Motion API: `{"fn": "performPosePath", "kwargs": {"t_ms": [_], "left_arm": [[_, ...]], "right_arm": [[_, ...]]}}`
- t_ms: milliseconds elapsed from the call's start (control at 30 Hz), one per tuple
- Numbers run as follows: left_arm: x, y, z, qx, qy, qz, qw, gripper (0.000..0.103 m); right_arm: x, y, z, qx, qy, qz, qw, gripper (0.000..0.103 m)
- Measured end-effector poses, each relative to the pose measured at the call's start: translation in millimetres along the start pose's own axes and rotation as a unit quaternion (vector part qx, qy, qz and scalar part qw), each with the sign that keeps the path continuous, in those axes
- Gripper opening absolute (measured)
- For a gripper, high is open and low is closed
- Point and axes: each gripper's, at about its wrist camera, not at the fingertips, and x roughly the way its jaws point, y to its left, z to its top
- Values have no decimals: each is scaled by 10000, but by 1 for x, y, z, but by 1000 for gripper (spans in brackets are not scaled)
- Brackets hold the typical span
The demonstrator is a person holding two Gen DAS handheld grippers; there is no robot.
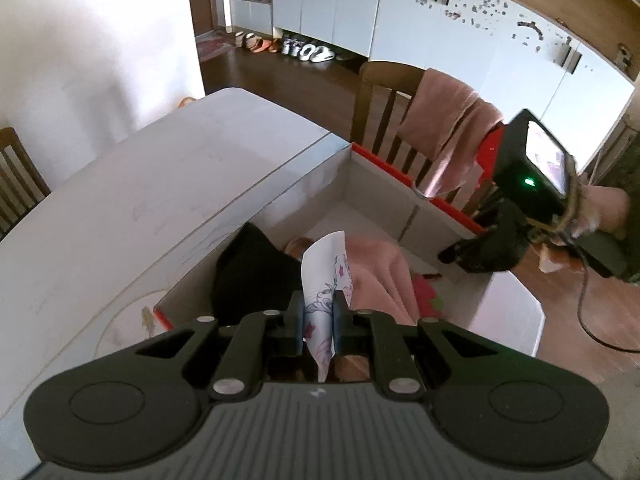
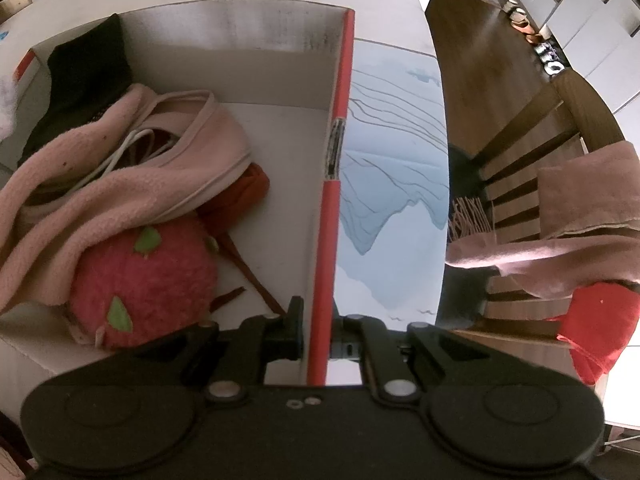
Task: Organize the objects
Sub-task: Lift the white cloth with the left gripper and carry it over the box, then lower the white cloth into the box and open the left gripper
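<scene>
Left wrist view: the left gripper, pinching a printed white cloth, hangs above the box beside the table's edge, whose red-edged wall the right gripper clamps.

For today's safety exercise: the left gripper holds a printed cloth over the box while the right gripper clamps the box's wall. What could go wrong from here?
1. The printed cloth is pinched only at a narrow fold in the left gripper, so it may slip out.
2. The right gripper clamps the thin box wall; a tug could bend or tilt it.
3. The pink garment and plush already fill one side, so the cloth may land on the heap.
</scene>
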Motion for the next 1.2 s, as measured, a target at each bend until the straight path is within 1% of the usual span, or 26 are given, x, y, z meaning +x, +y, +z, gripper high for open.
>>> {"fn": "performPosePath", "kwargs": {"t_ms": [67,200,333,433,567,633,667,700,733,800,833,867,1133,1200], "left_arm": [[12,2,3,-52,12,87,9999,12],[36,14,7,-441,85,46,9990,12],[57,22,3,-568,303,114,9979,12],[70,26,-1,-566,450,213,9972,12],[80,24,-5,-514,545,264,9968,13],[84,21,-7,-443,584,326,9968,15],[85,20,-7,-420,591,363,9967,20],[86,18,-7,-379,594,401,9967,28],[86,17,-8,-317,588,448,9968,34],[85,13,-9,-188,559,550,9967,65],[83,12,-10,-155,525,562,9969,68],[83,12,-10,-146,510,562,9970,69],[69,9,-14,-144,393,574,9975,69],[63,8,-15,-152,338,634,9973,71]], "right_arm": [[0,0,0,4,-8,8,10000,8],[0,-1,0,1,-11,26,10000,8],[0,0,0,-12,-11,19,10000,8],[0,0,0,-10,-14,33,10000,8],[0,0,0,-14,-16,30,10000,8],[0,0,0,-13,-16,31,10000,8],[0,0,0,-11,-17,32,10000,8],[0,0,0,-13,-17,32,10000,8],[0,0,0,-12,-18,32,10000,8],[0,0,0,-6,-17,35,10000,8],[-1,0,0,-3,-19,36,10000,8],[-1,0,0,-1,-19,38,10000,8],[0,0,0,0,-18,41,10000,8],[0,0,0,0,-19,39,10000,8]]}}
